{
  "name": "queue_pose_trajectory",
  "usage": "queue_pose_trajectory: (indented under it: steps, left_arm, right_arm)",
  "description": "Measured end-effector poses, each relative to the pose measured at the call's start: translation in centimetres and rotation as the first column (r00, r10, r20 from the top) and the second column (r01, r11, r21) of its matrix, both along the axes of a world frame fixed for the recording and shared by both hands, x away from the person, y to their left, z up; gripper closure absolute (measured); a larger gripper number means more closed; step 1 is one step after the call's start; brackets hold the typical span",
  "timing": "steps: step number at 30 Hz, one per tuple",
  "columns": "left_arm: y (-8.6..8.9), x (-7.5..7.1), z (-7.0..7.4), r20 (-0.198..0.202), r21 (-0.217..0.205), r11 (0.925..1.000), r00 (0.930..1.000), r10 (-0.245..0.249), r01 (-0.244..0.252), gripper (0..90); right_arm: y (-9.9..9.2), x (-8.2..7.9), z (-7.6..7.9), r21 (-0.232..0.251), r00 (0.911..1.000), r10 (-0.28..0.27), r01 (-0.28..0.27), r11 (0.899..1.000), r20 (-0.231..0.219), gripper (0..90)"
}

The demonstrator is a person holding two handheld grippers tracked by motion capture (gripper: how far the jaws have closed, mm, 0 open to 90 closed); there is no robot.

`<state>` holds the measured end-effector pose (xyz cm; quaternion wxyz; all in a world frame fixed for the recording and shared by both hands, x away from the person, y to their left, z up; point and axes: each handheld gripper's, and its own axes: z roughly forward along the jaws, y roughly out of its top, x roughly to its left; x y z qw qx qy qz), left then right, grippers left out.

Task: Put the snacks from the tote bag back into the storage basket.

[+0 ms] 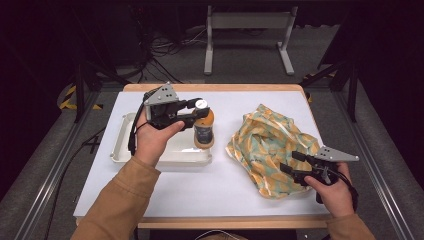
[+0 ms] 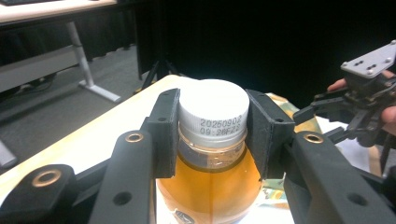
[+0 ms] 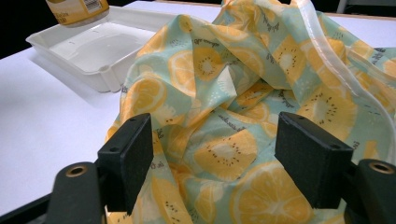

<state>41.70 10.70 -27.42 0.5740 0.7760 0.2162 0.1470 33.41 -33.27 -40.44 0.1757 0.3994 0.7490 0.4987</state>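
While the bottle (image 1: 204,131) of amber drink hangs above the right end of the white tray (image 1: 121,142), your left hand-held gripper (image 1: 199,111) clamps it only at the white cap (image 2: 213,110), one jaw on each side, with the full body below the pads. That hold is the likely weak point: the cap is smooth and round, the liquid's weight pulls from beneath, and a quick swing or tilt could let the bottle pivot or slide out. A drop from here would probably strike the tray rim or the white surface (image 1: 200,190). The cap could also twist if you turn your wrist sharply.

To the right lies the bag (image 1: 267,147), crumpled cloth printed with citrus slices, with a pale translucent edge strip (image 3: 327,51) along its mouth. Your right hand-held gripper (image 1: 292,163) rests at the bag's near right edge; its jaws stand wide with fabric between them and no pad pressing. The mouth looks slack and partly collapsed, so the bottle may catch on folds unless it is held open. Between tray and bag the surface is bare. Beyond the far edge stands a grey frame (image 1: 248,35) on the floor, well apart.
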Motion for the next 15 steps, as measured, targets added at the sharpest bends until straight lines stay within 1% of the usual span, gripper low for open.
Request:
queue_pose_trajectory:
  steps: [2,3,5,6,9,12,14,15]
  left_arm:
    - [0.2,0.0,-0.1,-0.003,0.000,1.0000,1.0000,0.006,-0.006,58.3]
    - [0.7,0.0,-0.4,-0.003,0.006,0.9996,0.9996,0.028,-0.028,58.3]
    - [0.9,0.0,-0.6,-0.002,0.008,0.9993,0.9993,0.037,-0.037,58.3]
    - [1.3,0.2,-0.9,-0.014,0.012,0.9982,0.9982,0.059,-0.059,58.3]
    - [1.4,0.2,-1.3,-0.012,0.013,0.9977,0.9977,0.066,-0.066,58.3]
    - [1.6,0.2,-2.0,-0.005,0.025,0.9971,0.9974,0.071,-0.071,58.3]
    - [1.7,0.2,-2.6,-0.007,0.020,0.9973,0.9974,0.071,-0.071,58.3]
    - [1.7,0.2,-2.6,-0.007,0.020,0.9973,0.9974,0.071,-0.071,58.3]
  right_arm:
    - [0.0,0.0,0.0,0.001,1.0000,-0.001,0.001,1.000,0.000,28.0]
    - [0.0,0.0,0.0,0.000,1.0000,0.000,0.000,1.000,0.000,28.0]
    - [0.0,0.0,0.0,0.000,1.0000,0.001,-0.001,1.000,0.000,28.0]
    - [0.0,0.0,0.0,-0.001,1.0000,0.002,-0.002,1.000,0.001,27.9]
    - [0.1,0.0,-0.1,-0.003,1.0000,0.003,-0.003,1.000,0.002,27.9]
    - [0.1,0.0,-0.1,-0.003,1.0000,0.002,-0.002,1.000,0.001,28.0]
    - [0.1,0.0,-0.1,-0.004,1.0000,0.004,-0.004,1.000,0.001,27.9]
    - [0.1,0.0,-0.1,-0.004,1.0000,0.004,-0.004,1.000,0.001,27.9]
